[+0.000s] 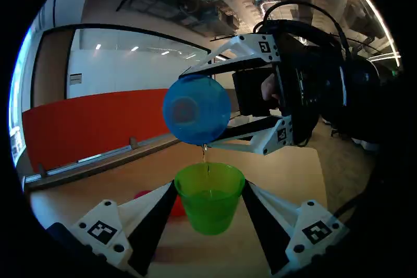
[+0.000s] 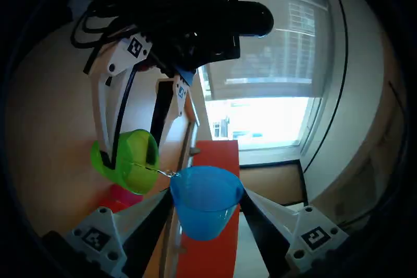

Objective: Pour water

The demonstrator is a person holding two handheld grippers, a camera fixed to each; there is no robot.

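**Left gripper view**
- Nearest: your left gripper (image 1: 208, 192), both fingers clenched on the sides of a green cup (image 1: 209, 210). The cup stands upright with water partway up it. You cannot tell from here whether it rests on the wooden tabletop (image 1: 292, 173) or is held just clear.
- Blue cup (image 1: 208, 98), directly above the green one and tipped far over so its base faces the camera. Your right gripper (image 1: 194, 112) grasps it, one finger above and one below, with a hand (image 1: 269, 87) behind.
- Water stream (image 1: 205, 155), a thin thread off the blue cup's lowest lip, falling into the green cup's mouth near its centre.
- Pink object (image 1: 140, 193), on the table behind the green cup. Its kind is unclear.

**Right gripper view**
- Right gripper fingers pressed on either side of the blue cup, whose mouth is open to the camera and looks nearly drained.
- Green cup just beside the blue rim, gripped by the left gripper, with the water thread bridging the two lips.
- Bright window (image 2: 260, 116) beyond.

**Handling note**
- The pour looks near its end.
- Hold the green cup level and steady, with its mouth centred under the drip point.
- Add tilt to the blue cup slowly, so the thread does not run back along its outer wall.
- Let the last drops fall before you swing away.
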